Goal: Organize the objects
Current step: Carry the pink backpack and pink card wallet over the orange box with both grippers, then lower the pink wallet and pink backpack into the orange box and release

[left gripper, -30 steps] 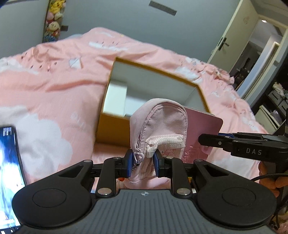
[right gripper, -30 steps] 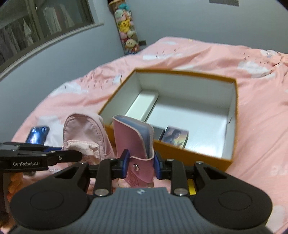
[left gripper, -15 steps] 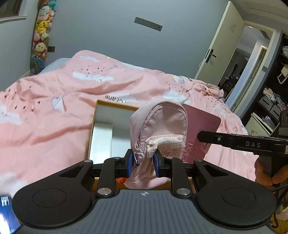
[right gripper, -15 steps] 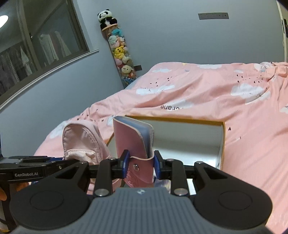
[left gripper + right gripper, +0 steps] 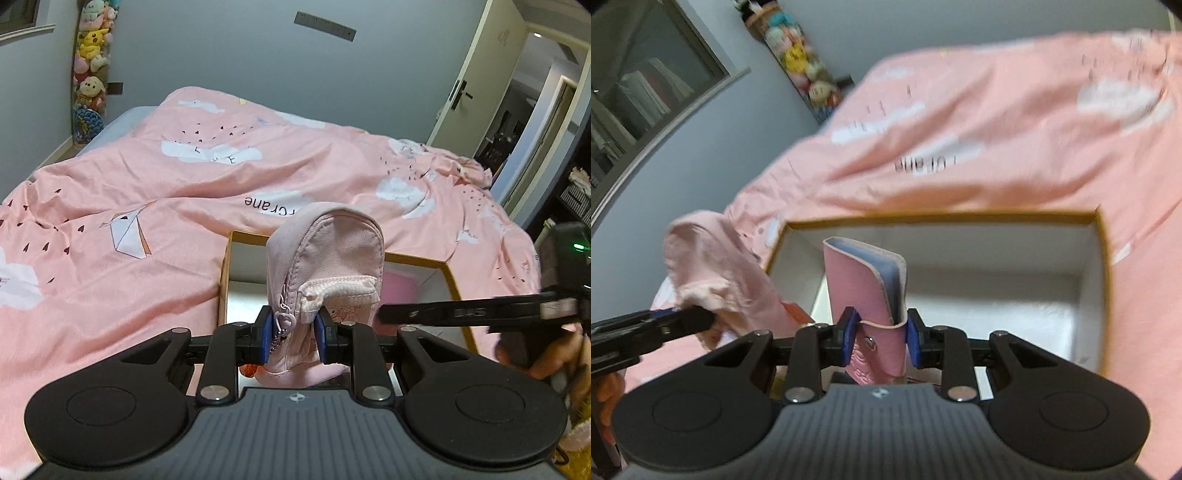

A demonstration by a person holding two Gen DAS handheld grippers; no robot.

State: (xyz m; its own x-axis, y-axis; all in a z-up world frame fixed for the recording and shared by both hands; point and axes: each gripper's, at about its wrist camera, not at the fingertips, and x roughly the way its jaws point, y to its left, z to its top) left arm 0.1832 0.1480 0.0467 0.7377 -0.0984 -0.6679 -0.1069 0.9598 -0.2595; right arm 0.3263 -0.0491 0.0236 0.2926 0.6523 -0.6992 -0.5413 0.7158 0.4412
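My left gripper [image 5: 293, 338] is shut on a small pink zip pouch [image 5: 325, 258] and holds it upright over the near edge of an open orange box [image 5: 223, 273] with a white inside. My right gripper [image 5: 879, 338] is shut on a pink card wallet [image 5: 866, 284] with blue sleeves, held over the box [image 5: 1102, 254]. The pouch also shows at the left of the right wrist view [image 5: 713, 266]. The right gripper's finger [image 5: 461, 314] crosses the right side of the left wrist view.
The box sits on a bed with a pink cloud-print duvet [image 5: 184, 177]. A column of plush toys [image 5: 90, 70] hangs on the grey wall at the left. A door [image 5: 476, 85] stands open at the right.
Both grippers have moved forward and tilted down over the box with their loads still held. The box interior now lies right under the wallet. The phone has left the view.
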